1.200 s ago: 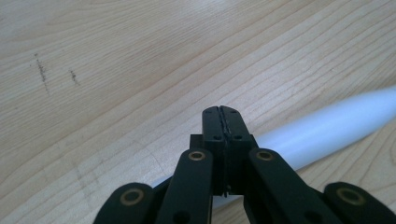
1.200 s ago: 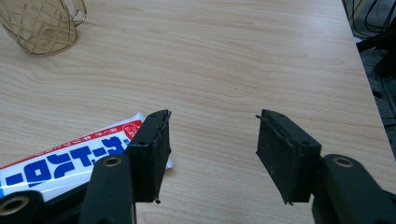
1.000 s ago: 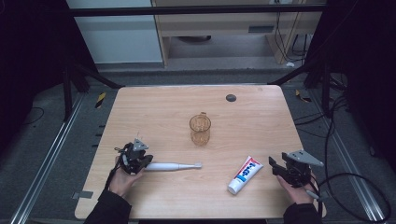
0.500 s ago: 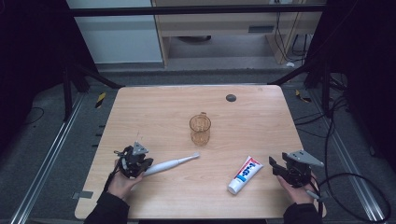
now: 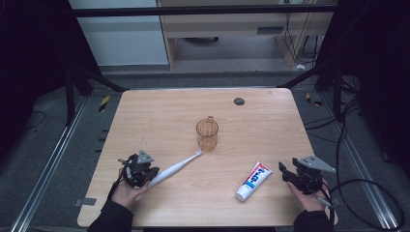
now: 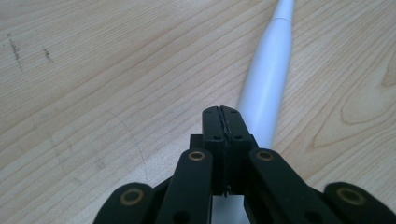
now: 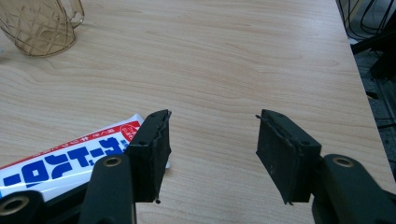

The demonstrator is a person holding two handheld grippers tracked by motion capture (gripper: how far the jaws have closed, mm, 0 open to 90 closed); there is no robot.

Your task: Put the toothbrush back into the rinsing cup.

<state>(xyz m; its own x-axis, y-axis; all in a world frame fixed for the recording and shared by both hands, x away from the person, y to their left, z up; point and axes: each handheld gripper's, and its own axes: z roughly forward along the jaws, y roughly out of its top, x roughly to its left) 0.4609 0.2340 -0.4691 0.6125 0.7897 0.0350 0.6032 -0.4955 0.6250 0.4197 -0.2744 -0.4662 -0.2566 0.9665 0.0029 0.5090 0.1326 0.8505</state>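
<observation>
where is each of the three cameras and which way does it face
High view: above the person's side, looking forward and down on the table; both hands, left gripper and right gripper show.
Left gripper view: rides the left gripper, looking along shut jaws at the toothbrush.
Right gripper view: rides the right gripper, looking between open jaws past the toothpaste tube to the cup.
Shared: toothbrush, tube and cup appear in the high view too.

Light wooden table (image 5: 159,111) on grey floor (image 5: 43,145); white cabinet (image 5: 121,38) and beige desk (image 5: 232,29) behind, dim surroundings.
</observation>
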